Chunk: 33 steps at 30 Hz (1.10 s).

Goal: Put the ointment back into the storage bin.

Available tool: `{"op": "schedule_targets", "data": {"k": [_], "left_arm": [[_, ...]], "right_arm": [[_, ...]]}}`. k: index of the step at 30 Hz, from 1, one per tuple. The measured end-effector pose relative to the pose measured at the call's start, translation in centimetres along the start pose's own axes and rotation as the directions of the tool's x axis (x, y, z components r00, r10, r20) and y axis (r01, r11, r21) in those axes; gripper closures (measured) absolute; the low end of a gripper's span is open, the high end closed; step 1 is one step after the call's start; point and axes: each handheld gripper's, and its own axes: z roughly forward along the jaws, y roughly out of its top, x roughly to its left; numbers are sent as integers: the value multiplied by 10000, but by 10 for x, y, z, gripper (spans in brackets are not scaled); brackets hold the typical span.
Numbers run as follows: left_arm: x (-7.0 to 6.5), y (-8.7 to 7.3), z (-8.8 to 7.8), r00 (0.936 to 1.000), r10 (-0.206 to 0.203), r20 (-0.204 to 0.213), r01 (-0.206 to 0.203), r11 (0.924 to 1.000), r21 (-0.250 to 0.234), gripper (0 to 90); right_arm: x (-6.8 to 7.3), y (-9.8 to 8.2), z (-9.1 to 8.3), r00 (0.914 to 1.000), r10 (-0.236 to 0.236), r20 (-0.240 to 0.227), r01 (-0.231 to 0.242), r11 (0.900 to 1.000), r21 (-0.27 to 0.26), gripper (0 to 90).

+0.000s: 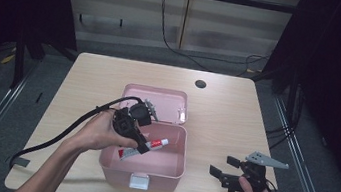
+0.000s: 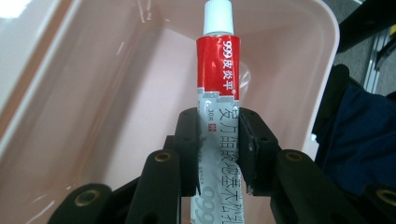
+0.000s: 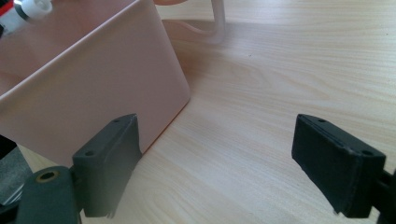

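Holding the ointment tube [image 2: 218, 93] in our left gripper [image 1: 138, 142], we are keeping it just above the open pink box [image 1: 167, 174], inside the line of its rim and toward its left wall. The jaws are closed on the tube's grey lower half, with the red band and white cap sticking out beyond them; its long axis is running straight along the gripper, cap pointing across the box toward the far right wall. Seen from the left gripper view, the box floor under the tube is looking bare, so we are judging that nothing is standing in the way of lowering and letting go, if placing it there is the aim. The hinged lid [image 1: 158, 99] is lying back flat behind the box, clear of the tube. Our right gripper [image 1: 228, 172] is waiting on the table to the right of the box, near its front corner, jaws spread wide and gripping nothing, farther from the tube than the left one.
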Motion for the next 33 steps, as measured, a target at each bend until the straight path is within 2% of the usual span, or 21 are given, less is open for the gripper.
{"op": "schedule_targets", "data": {"k": [2,3,4,8,11,13,16,17,18,25,27,31,33], "left_arm": [[-1,2,4,9999,46,110,-47,9999,124,710],[-1,3,7,9998,193,90,-193,9998,88,710],[-2,4,9,9996,242,144,-245,9994,251,710],[-3,4,21,9996,209,177,-216,9989,405,710],[-3,6,27,9996,34,266,-48,9986,522,710],[-2,7,32,9997,132,215,-146,9978,651,710],[-2,6,40,9993,204,315,-228,9967,780,710],[-2,7,42,9986,335,401,-370,9954,885,710],[-3,6,44,9987,274,441,-311,9958,864,710],[-2,6,51,9965,470,687,-547,9920,1141,709],[-1,5,55,9966,460,690,-546,9901,1289,709],[3,2,60,9951,380,918,-496,9905,1285,709],[6,0,62,9953,198,943,-322,9908,1317,709]], "right_arm": [[0,0,0,10000,-2,-25,2,10000,16,149],[0,0,0,10000,-13,-17,13,10000,25,149],[0,0,0,10000,-14,-26,14,10000,29,149],[1,0,0,10000,34,-65,-34,10000,56,149],[1,0,1,10000,37,-92,-37,10000,67,149],[1,0,1,10000,31,-88,-30,10000,86,150],[1,0,1,9999,45,-96,-44,9999,104,150],[1,-1,1,9999,58,-94,-57,9999,115,150],[1,-1,1,9999,71,-93,-70,9999,120,150],[1,-1,1,9999,33,-117,-32,9999,155,150],[1,-1,2,9999,41,-117,-39,9998,186,150],[1,-1,1,9999,39,-102,-37,9999,163,150],[1,-1,1,9999,63,-79,-61,9998,172,150]]}}
